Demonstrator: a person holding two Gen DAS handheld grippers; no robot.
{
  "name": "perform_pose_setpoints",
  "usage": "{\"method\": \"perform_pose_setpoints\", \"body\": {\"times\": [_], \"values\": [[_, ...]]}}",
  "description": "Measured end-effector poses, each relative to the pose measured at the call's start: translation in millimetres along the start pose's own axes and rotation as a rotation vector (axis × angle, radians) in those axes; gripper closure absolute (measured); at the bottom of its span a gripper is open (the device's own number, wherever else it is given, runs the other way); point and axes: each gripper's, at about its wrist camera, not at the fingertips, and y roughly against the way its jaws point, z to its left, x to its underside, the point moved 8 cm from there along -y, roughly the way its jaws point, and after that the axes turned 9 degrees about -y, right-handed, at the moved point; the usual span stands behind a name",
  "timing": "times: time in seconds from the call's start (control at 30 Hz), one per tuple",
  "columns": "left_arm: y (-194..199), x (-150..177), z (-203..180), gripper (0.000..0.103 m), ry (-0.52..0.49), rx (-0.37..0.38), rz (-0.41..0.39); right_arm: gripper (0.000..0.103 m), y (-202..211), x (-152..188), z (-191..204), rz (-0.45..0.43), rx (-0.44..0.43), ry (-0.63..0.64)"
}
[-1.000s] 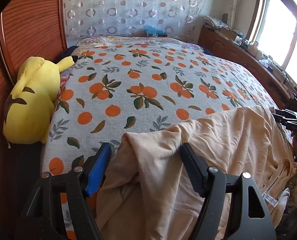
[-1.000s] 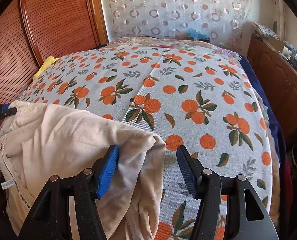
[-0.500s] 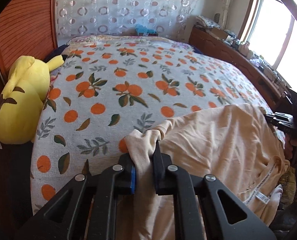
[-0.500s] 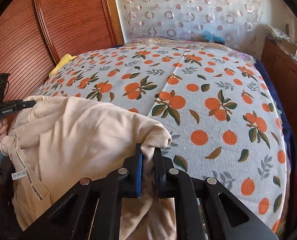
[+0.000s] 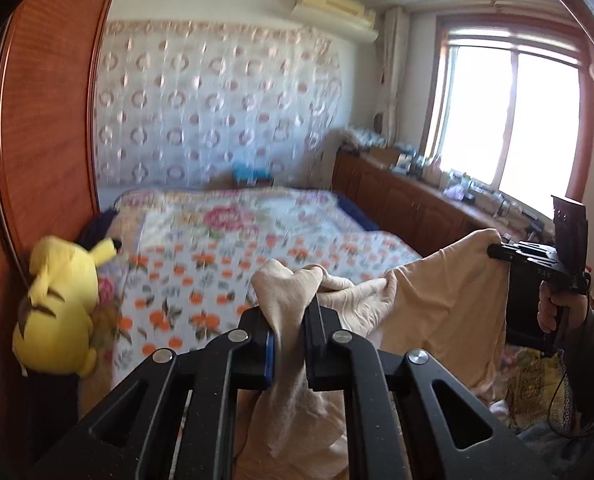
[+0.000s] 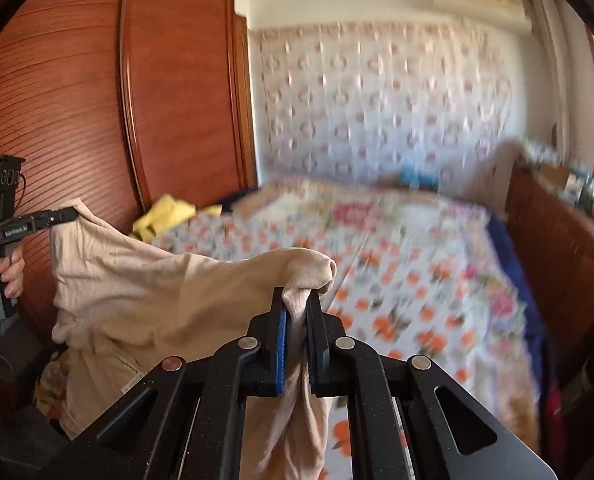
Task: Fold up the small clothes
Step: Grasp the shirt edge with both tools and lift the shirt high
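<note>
A cream-coloured garment [image 5: 437, 300] hangs in the air above the near end of the bed, stretched between both grippers. My left gripper [image 5: 289, 320] is shut on one bunched corner of it. In the right wrist view the same garment [image 6: 145, 292] sags to the left, and my right gripper [image 6: 295, 320] is shut on its other corner. Each view shows the other gripper from the side: the right gripper [image 5: 497, 251] pinches the cloth at the right edge, the left gripper [image 6: 67, 213] at the left edge, each held by a hand. The garment's lower part drops out of sight below the grippers.
The bed [image 5: 217, 256] carries an orange-fruit print sheet with a floral blanket further back. A yellow plush toy [image 5: 61, 304] leans against the wooden wardrobe [image 6: 77, 100] on the left. A low wooden cabinet [image 5: 409, 204] with clutter runs under the window at the right.
Both grippers closed on the garment's corners, then lifted it off the bed. The views tilted up, so the wall, window and air conditioner now show.
</note>
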Motion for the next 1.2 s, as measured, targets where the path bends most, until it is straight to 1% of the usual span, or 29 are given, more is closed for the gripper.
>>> {"method": "perform_pose_setpoints", "body": {"times": [0.17, 0.27, 0.4, 0.47, 0.53, 0.6, 0.63, 0.67, 0.7, 0.73, 0.77, 0.83, 0.87, 0.93, 1.0, 1.07, 1.13, 1.2], "values": [[31.8, -62.1, -6.5, 0.091, -0.068, -0.041, -0.122, 0.095, 52.4, -49.0, 3.7, -0.111, 0.045, 0.088], [33.8, -90.1, -0.1, 0.091, -0.093, -0.084, -0.16, 0.095, 72.1, -78.0, 2.2, -0.172, 0.082, 0.134], [10.1, -118.1, 20.4, 0.091, -0.118, -0.155, -0.164, 0.095, 67.2, -109.6, -4.6, -0.208, 0.137, 0.167], [-11.5, -126.6, 36.2, 0.091, -0.109, -0.171, -0.156, 0.095, 51.9, -126.7, -17.2, -0.211, 0.162, 0.16], [-35.5, -129.5, 51.2, 0.091, -0.101, -0.191, -0.141, 0.095, 27.2, -136.9, -27.2, -0.2, 0.188, 0.157], [-69.1, -128.1, 68.0, 0.091, -0.087, -0.204, -0.115, 0.095, 2.2, -133.5, -23.8, -0.173, 0.203, 0.15], [-94.0, -123.5, 80.6, 0.091, -0.07, -0.205, -0.091, 0.095, -18.2, -133.0, -30.4, -0.152, 0.22, 0.153], [-109.5, -118.4, 86.0, 0.091, -0.06, -0.205, -0.073, 0.095, -41.4, -134.1, -30.7, -0.135, 0.236, 0.16], [-134.1, -110.3, 95.5, 0.091, -0.05, -0.21, -0.043, 0.095, -66.1, -132.9, -33.9, -0.111, 0.248, 0.164], [-149.6, -104.0, 99.2, 0.091, -0.048, -0.215, -0.022, 0.095, -89.6, -131.2, -37.2, -0.085, 0.254, 0.162], [-172.7, -94.1, 105.9, 0.091, -0.048, -0.219, 0.007, 0.095, -111.0, -132.1, -34.5, -0.059, 0.262, 0.161], [-207.4, -75.1, 111.6, 0.091, -0.043, -0.214, 0.06, 0.095, -152.6, -128.9, -32.3, -0.013, 0.276, 0.164], [-225.2, -64.5, 115.9, 0.091, -0.037, -0.21, 0.088, 0.095, -173.9, -119.8, -36.4, 0.018, 0.285, 0.166], [-251.8, -44.3, 120.4, 0.091, -0.016, -0.193, 0.136, 0.095, -205.7, -113.1, -40.2, 0.069, 0.297, 0.169], [-269.9, -30.3, 123.8, 0.091, -0.008, -0.187, 0.173, 0.095, -236.9, -101.3, -46.7, 0.122, 0.307, 0.169], [-278.7, -20.2, 125.0, 0.091, 0.0, -0.18, 0.199, 0.095, -255.2, -97.7, -45.1, 0.148, 0.296, 0.156], [-274.4, -18.2, 119.2, 0.091, 0.003, -0.156, 0.187, 0.095, -253.3, -103.8, -38.9, 0.14, 0.265, 0.145], [-260.9, -23.3, 115.5, 0.091, 0.0, -0.143, 0.152, 0.095, -245.2, -114.1, -30.6, 0.122, 0.227, 0.139]]}}
